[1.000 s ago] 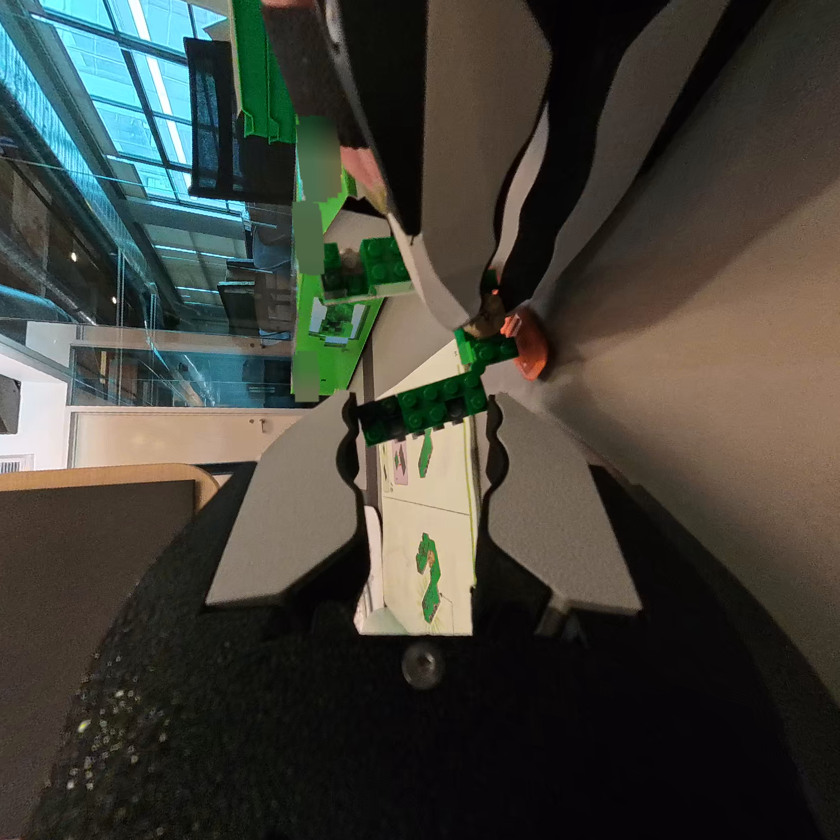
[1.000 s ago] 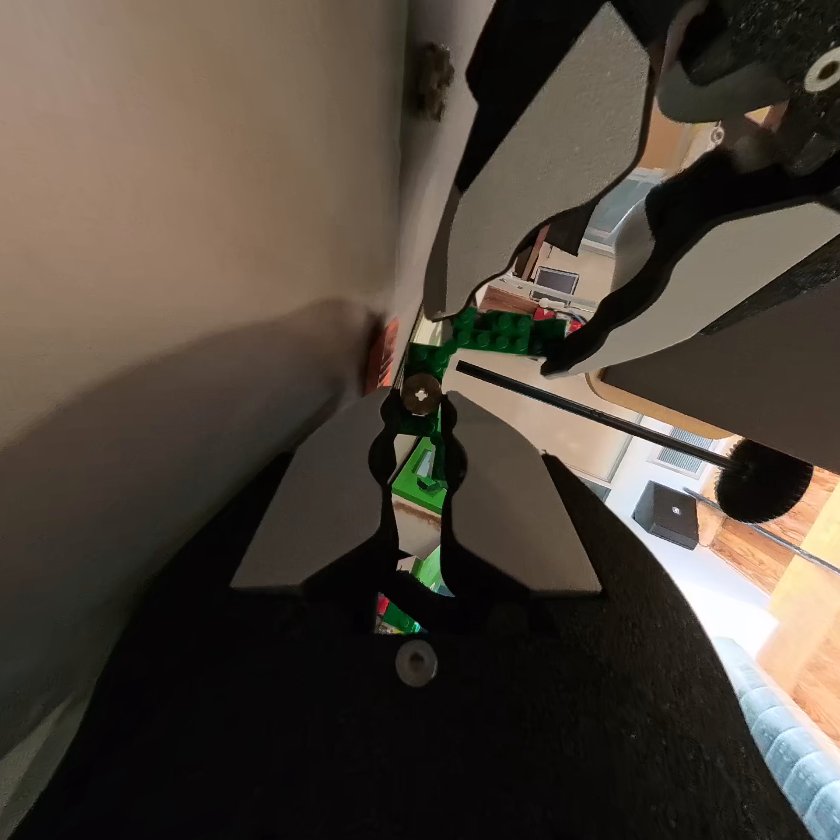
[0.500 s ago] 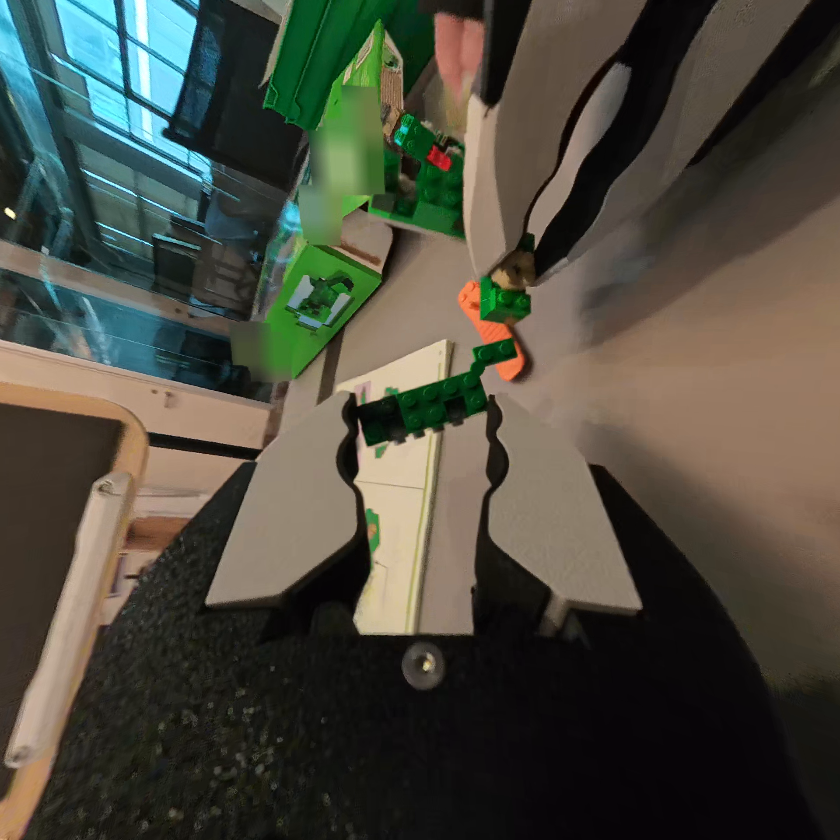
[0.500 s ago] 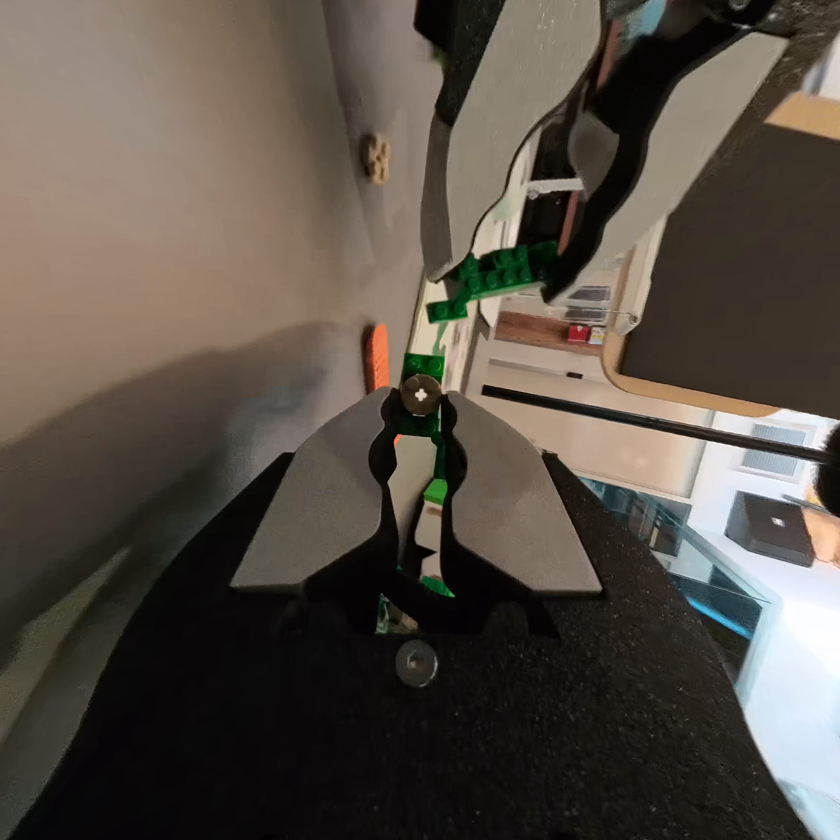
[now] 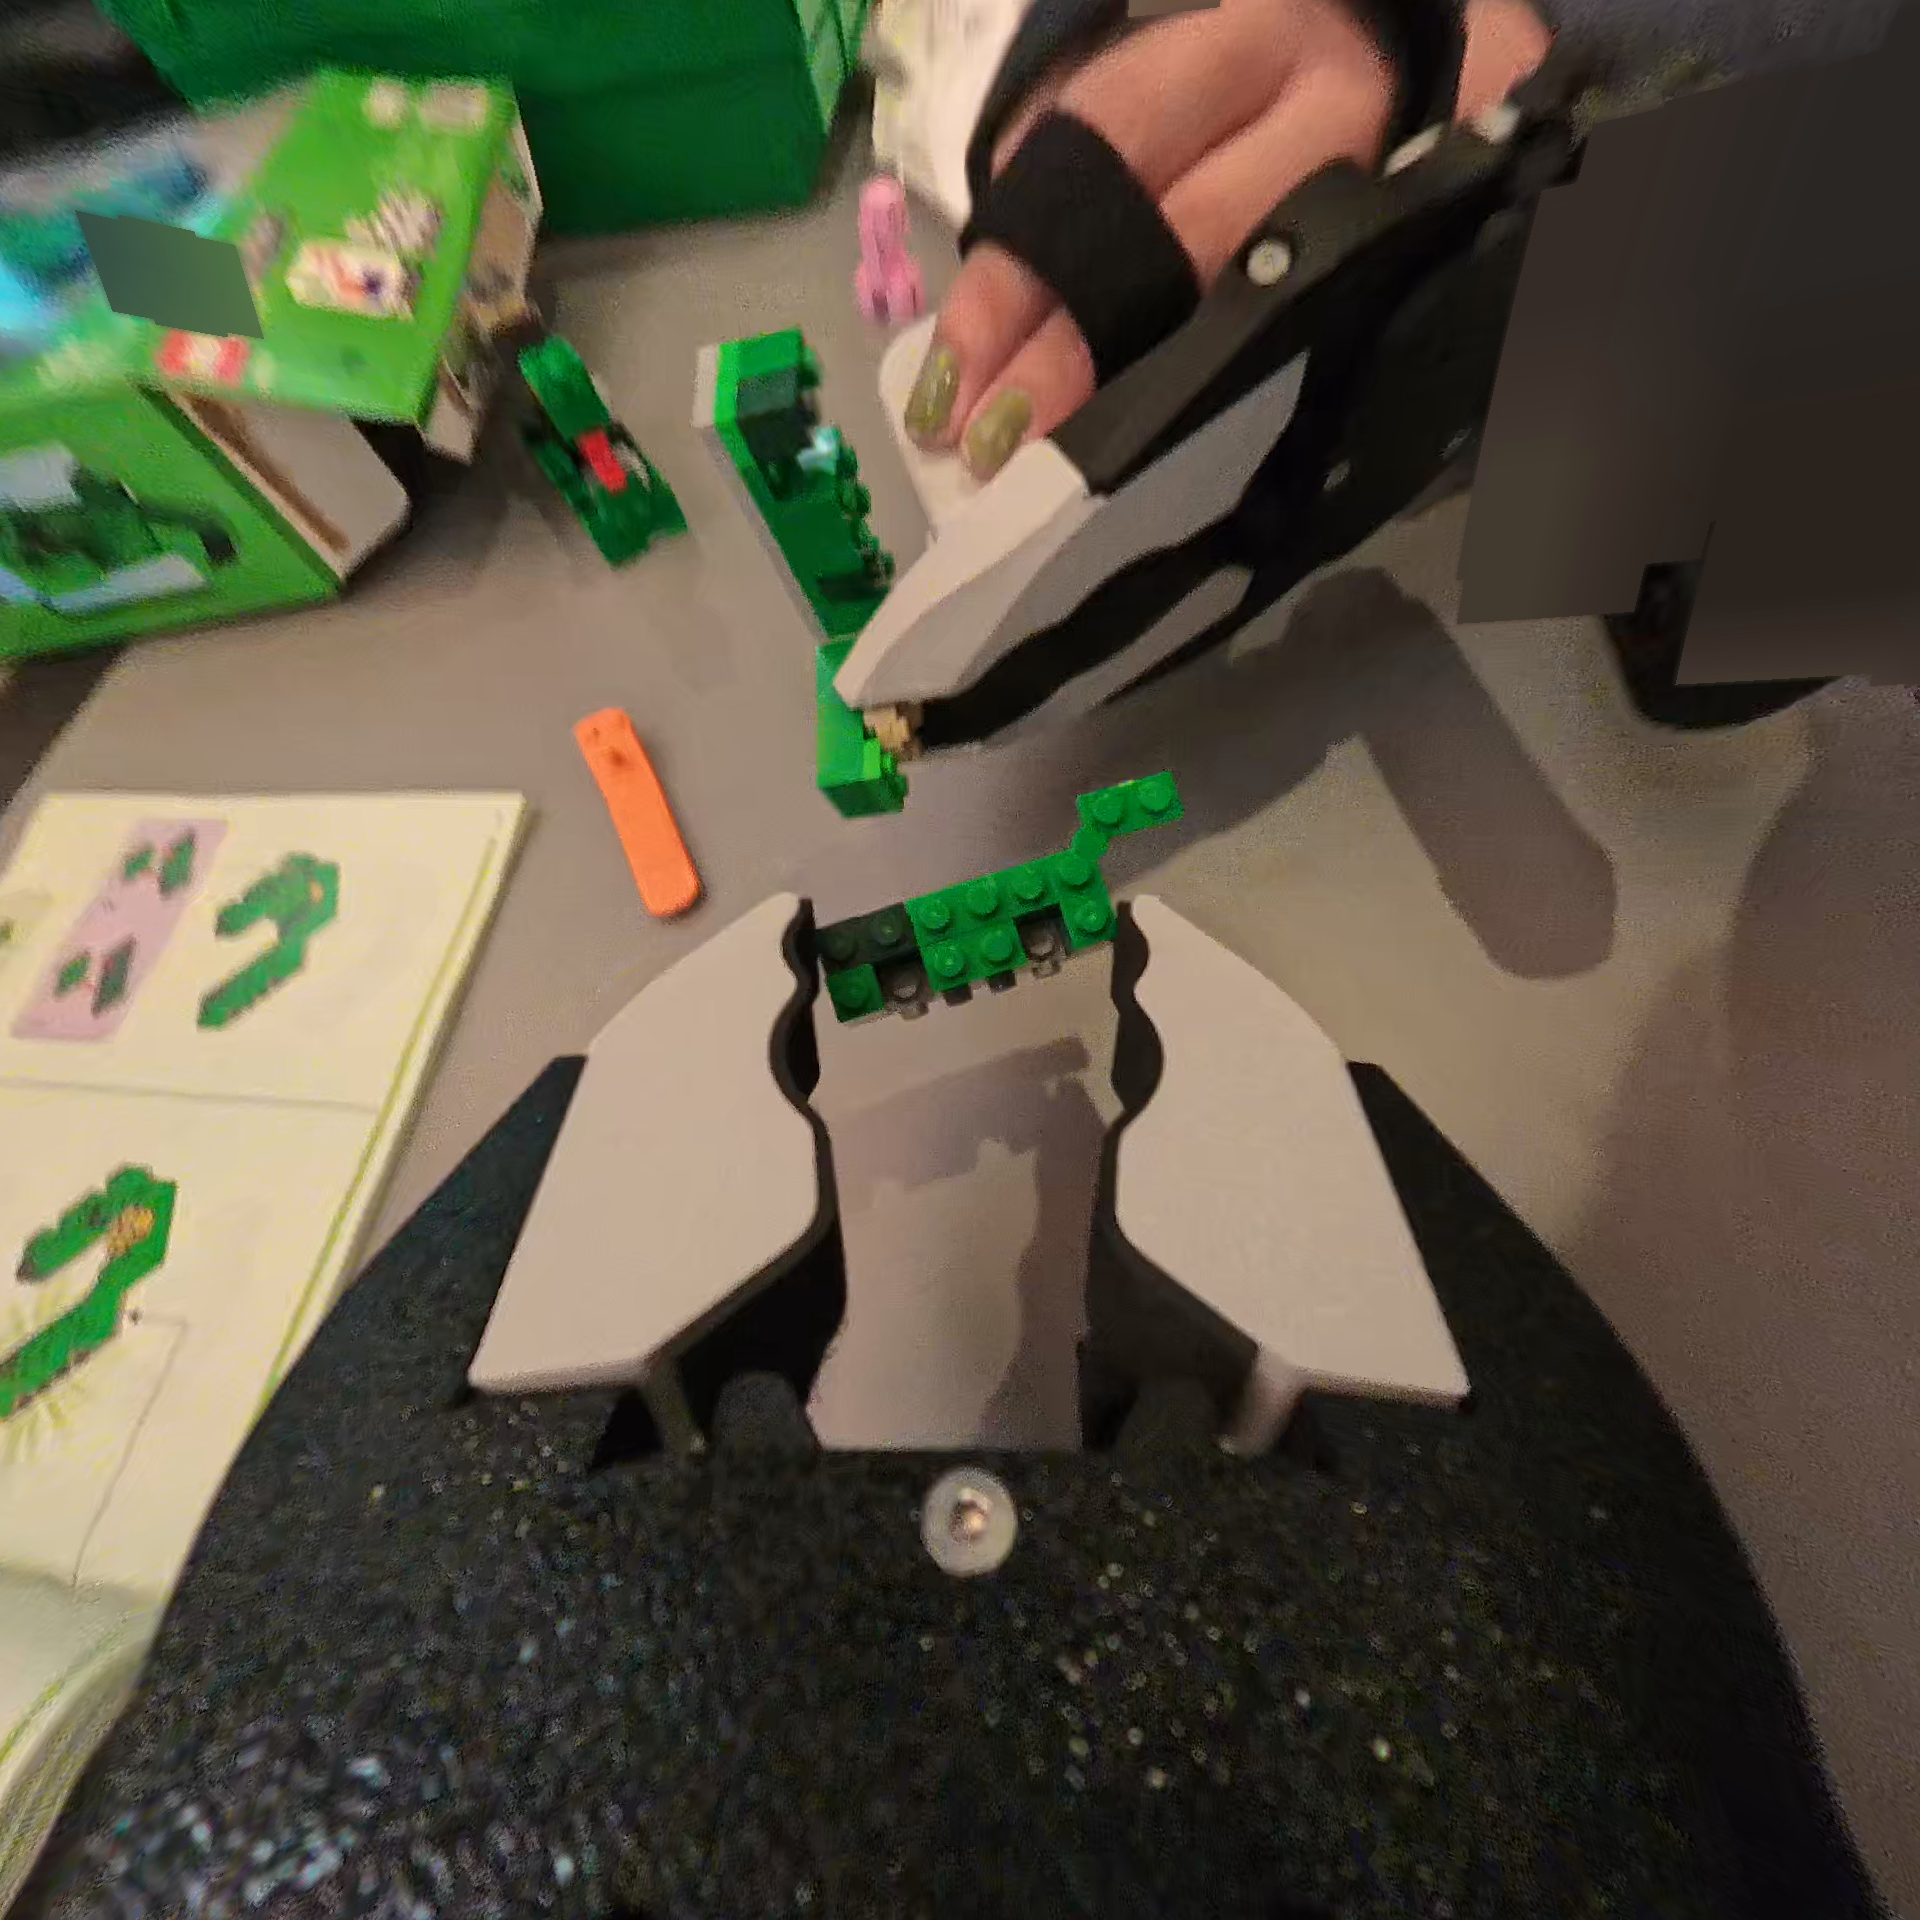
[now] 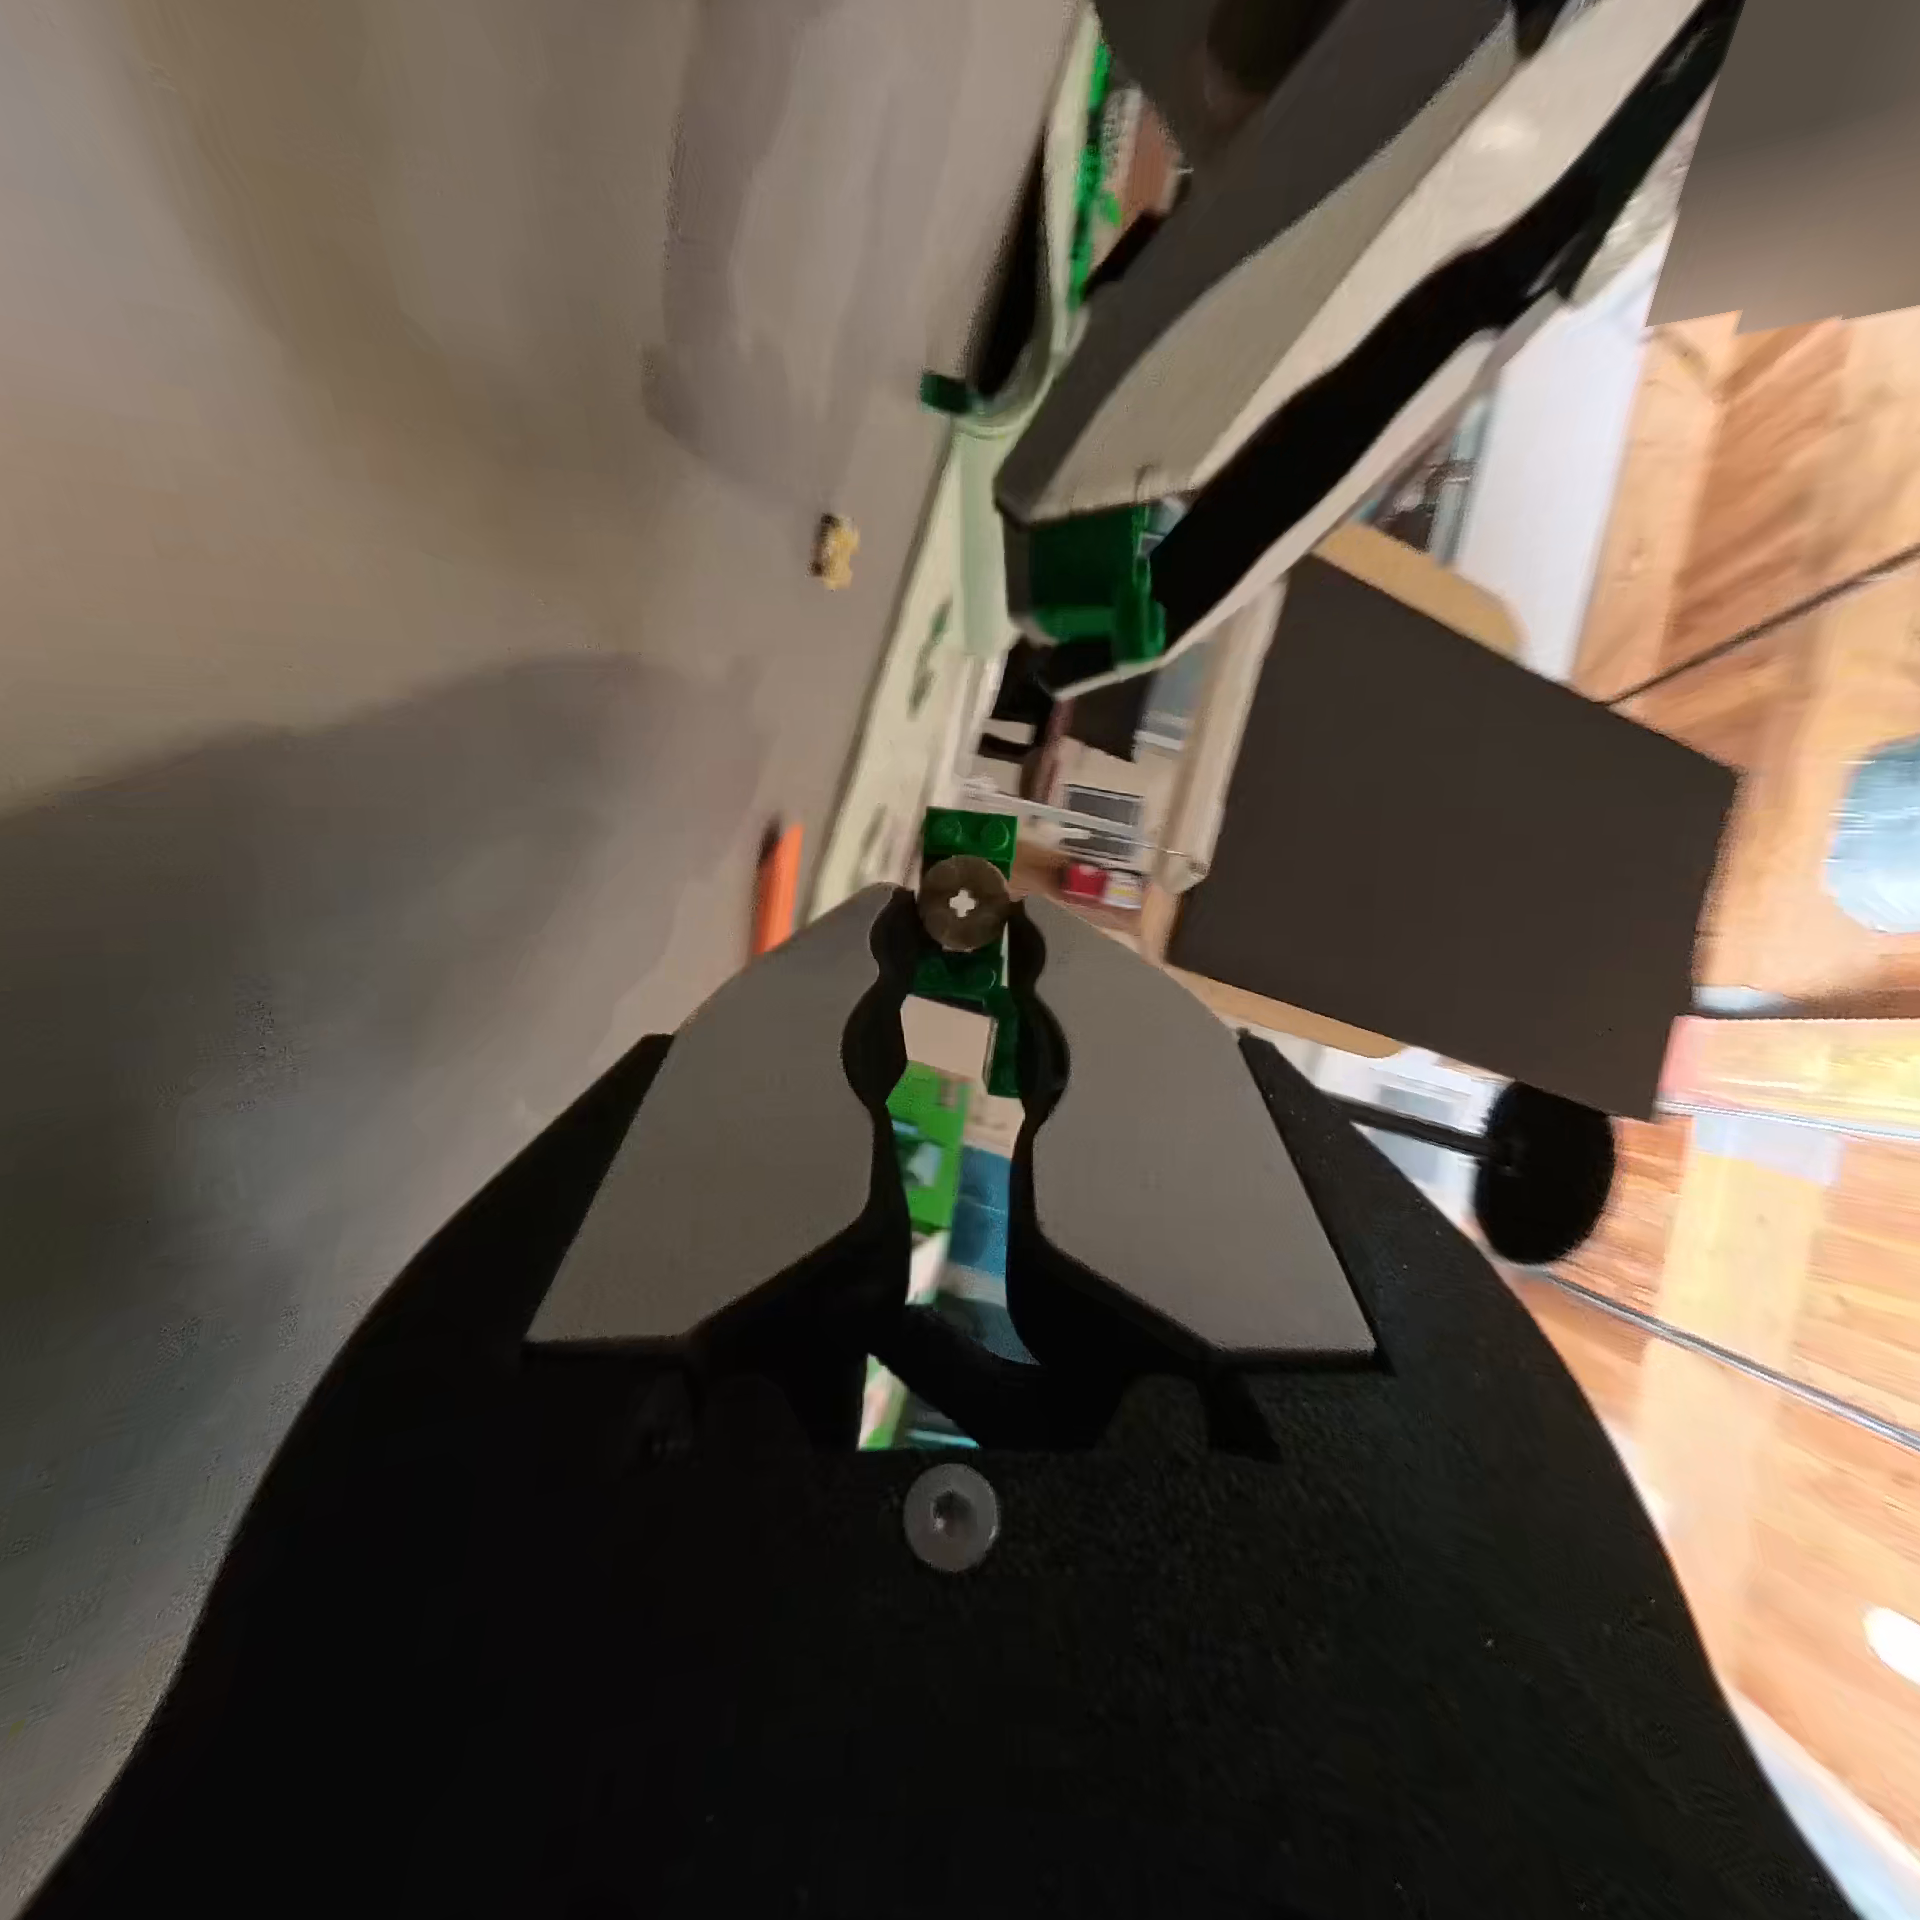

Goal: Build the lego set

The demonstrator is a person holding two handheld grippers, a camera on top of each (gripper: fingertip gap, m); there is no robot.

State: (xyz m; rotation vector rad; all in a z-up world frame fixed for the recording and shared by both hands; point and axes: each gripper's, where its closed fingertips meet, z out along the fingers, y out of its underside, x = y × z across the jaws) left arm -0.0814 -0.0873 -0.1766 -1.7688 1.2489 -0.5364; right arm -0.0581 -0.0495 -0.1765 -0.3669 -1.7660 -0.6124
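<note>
Green plate assembly (image 5: 982,935): flat stepped strip of green and dark green plates, pinched end to end between the left gripper (image 5: 964,940) fingertips, held above the grey table (image 5: 1351,987). A narrow arm of it steps up and right, ending in a two-stud plate.

Just beyond the assembly, apart from it: small green sub-build (image 5: 857,743) with a tan round piece, clamped at the tip of the right gripper (image 5: 904,717), jaws pressed nearly together on it. A hand (image 5: 1143,208) with a black strap grips that tool.

Left of the assembly: orange brick separator (image 5: 636,810) lying flat on the table. Farther left: open instruction booklet (image 5: 260,987).

Beyond the assembly: two upright green builds (image 5: 800,478), a pink figure (image 5: 888,255), green boxes (image 5: 312,260). Blurred.
</note>
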